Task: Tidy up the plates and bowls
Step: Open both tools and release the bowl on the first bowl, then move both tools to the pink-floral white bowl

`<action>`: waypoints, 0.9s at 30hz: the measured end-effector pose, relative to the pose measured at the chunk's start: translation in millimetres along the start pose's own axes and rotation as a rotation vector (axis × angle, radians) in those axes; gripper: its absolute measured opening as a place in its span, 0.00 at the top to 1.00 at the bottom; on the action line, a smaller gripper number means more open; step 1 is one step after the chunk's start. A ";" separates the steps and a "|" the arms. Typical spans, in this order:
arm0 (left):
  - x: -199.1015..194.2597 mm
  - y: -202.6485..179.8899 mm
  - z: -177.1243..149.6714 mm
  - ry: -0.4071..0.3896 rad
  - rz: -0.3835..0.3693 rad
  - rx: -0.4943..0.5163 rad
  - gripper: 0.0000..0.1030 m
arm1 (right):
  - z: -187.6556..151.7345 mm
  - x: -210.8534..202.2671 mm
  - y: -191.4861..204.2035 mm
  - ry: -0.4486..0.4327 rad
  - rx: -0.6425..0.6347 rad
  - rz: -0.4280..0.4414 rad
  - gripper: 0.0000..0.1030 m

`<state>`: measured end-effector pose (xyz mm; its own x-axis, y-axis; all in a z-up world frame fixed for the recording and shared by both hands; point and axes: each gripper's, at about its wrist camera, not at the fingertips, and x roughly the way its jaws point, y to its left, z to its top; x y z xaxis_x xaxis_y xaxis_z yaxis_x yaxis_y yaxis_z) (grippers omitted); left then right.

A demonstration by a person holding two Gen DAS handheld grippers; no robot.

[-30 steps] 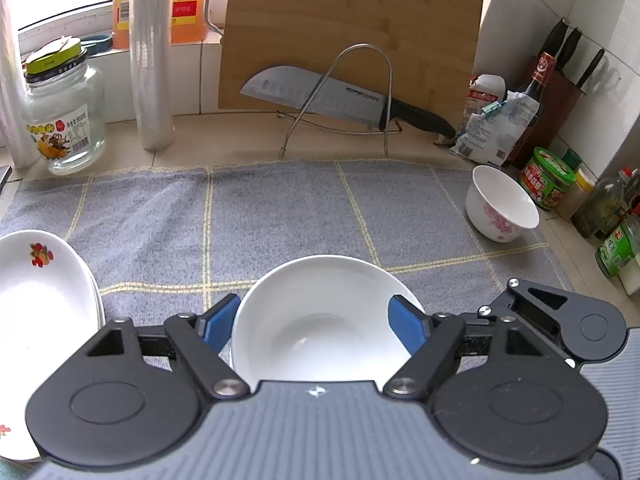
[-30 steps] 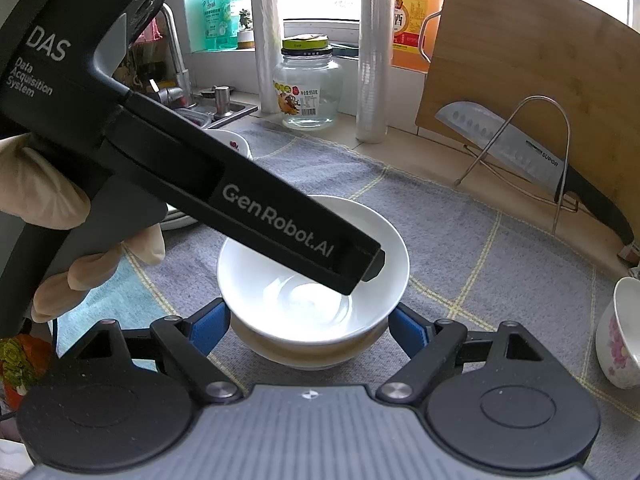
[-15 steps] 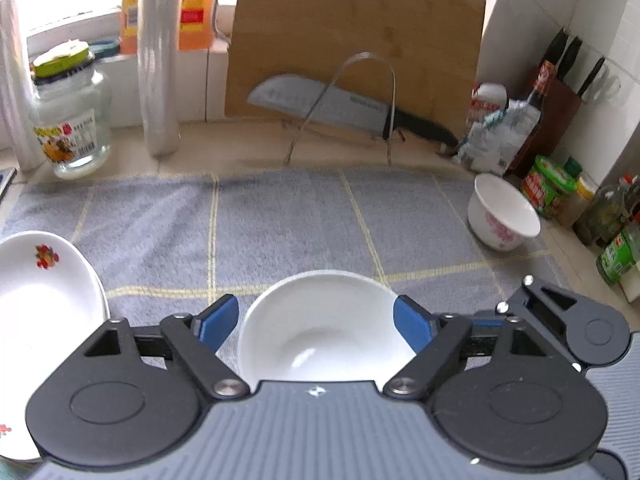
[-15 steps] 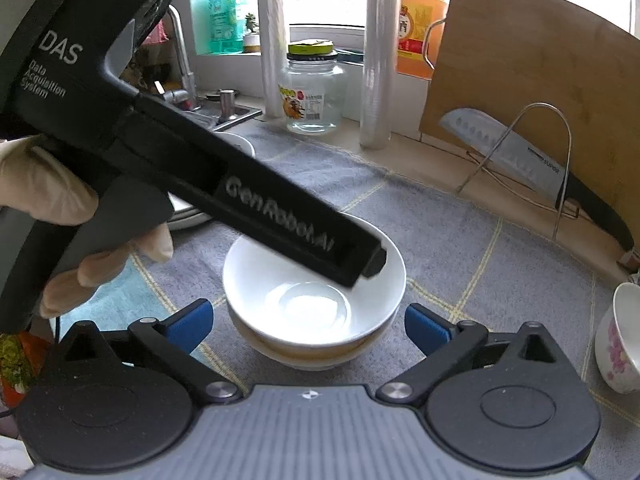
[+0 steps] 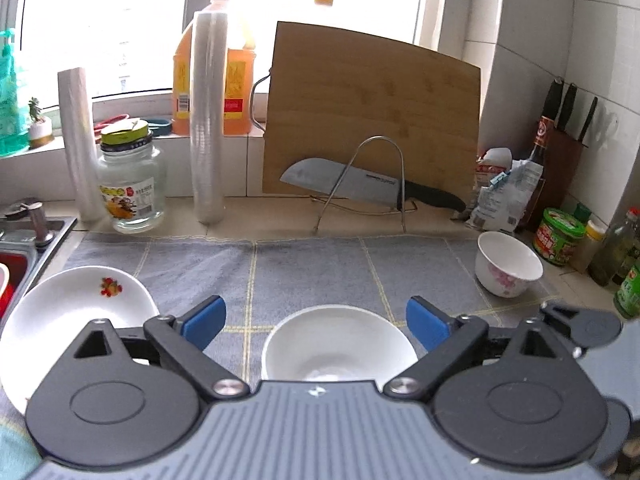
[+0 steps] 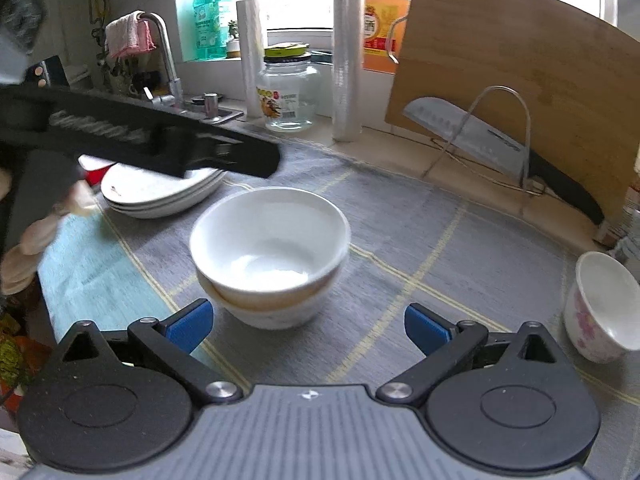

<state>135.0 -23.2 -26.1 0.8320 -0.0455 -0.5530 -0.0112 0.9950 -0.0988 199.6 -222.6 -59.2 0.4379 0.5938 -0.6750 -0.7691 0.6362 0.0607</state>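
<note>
Two white bowls sit nested on the grey checked cloth; the top bowl (image 6: 268, 240) rests in the lower one (image 6: 272, 312). My right gripper (image 6: 307, 327) is open, its blue pads short of the stack on either side. My left gripper (image 5: 316, 322) is opening, its pads standing clear of the top bowl (image 5: 338, 344) with nothing pressed between them. Its black body (image 6: 160, 148) shows blurred at the left of the right wrist view, held by a gloved hand. A stack of white plates (image 6: 160, 196) (image 5: 76, 308) lies at the left. A small flowered bowl (image 5: 508, 264) (image 6: 600, 308) stands at the right.
A knife (image 5: 360, 184) lies on a wire rack in front of a bamboo board (image 5: 372, 120) at the back. A glass jar (image 5: 132, 184) and film rolls (image 5: 206, 120) stand back left, the sink (image 5: 24, 240) far left. Bottles and a knife block (image 5: 568, 152) crowd the right corner.
Both sets of jaws have widened away from the bowls. Both grippers have drawn back, and the left one has lifted and swung off to the left of the stack.
</note>
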 end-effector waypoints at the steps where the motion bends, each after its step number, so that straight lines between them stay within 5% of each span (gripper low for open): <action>1: -2.6 -2.4 -2.3 0.000 0.000 0.002 0.05 | -2.3 -2.0 -3.0 0.001 0.001 -0.011 0.00; 8: -9.0 -19.7 -16.5 0.014 -0.036 0.082 0.03 | -17.8 -10.8 -26.9 0.027 0.110 -0.125 0.00; 20: 3.0 -43.3 -17.4 0.008 -0.277 0.229 0.03 | -35.6 -33.9 -45.1 0.092 0.350 -0.410 0.00; 27: 14.4 -72.2 -15.3 0.006 -0.312 0.254 0.03 | -51.7 -47.9 -79.5 0.093 0.391 -0.477 0.00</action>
<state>139.3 -97.1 -39.6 0.7704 -0.3484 -0.5340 0.3793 0.9236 -0.0554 215.7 -327.1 -69.8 0.6355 0.1659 -0.7541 -0.2639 0.9645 -0.0103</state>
